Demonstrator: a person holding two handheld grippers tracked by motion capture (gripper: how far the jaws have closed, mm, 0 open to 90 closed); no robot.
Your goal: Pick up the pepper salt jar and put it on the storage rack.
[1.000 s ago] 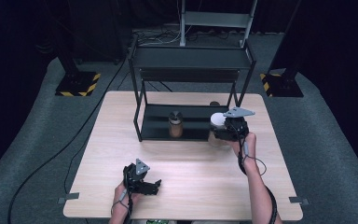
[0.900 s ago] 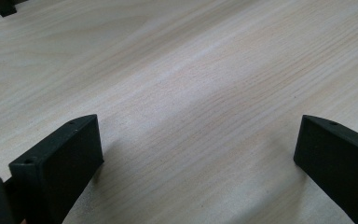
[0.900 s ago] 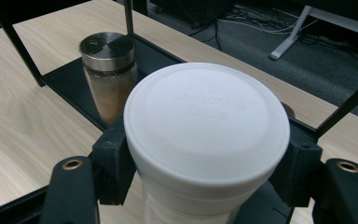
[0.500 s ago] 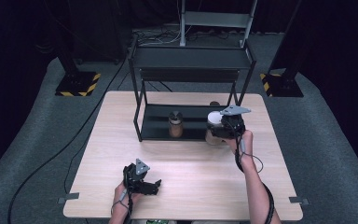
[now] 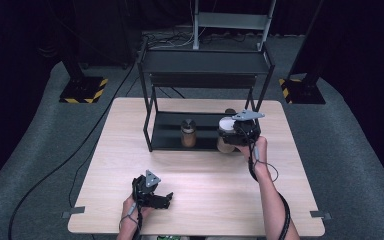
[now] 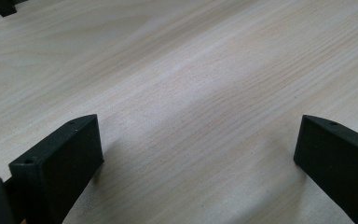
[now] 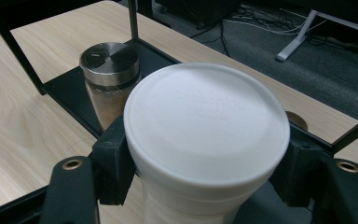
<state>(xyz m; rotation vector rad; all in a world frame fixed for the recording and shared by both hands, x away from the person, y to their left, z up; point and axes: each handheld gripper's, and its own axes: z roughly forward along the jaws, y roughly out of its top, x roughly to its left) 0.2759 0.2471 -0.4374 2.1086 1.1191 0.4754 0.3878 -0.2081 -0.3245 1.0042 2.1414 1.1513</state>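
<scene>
My right gripper [image 5: 231,132] is shut on a white-lidded cup [image 5: 225,125], holding it upright at the front right edge of the black rack's lower shelf [image 5: 167,131]. In the right gripper view the jaws of that gripper [image 7: 205,182] press on both sides of the cup [image 7: 205,126] just under its lid. A steel-lidded tumbler [image 5: 188,132] stands on the shelf to the cup's left, also the tumbler [image 7: 109,74]. My left gripper [image 5: 167,199] rests open on the table near the front edge, with bare wood between the jaws of that gripper [image 6: 200,154].
The two-level black rack [image 5: 205,62] stands at the back middle of the wooden table [image 5: 205,185]; its upright posts [image 5: 148,125] flank the shelf. A brown round object [image 5: 229,112] sits behind the held cup. Cables and stands lie on the floor beyond.
The right gripper has carried the cup a little to the left and farther in toward the rack's lower shelf. The left gripper has stayed put.
</scene>
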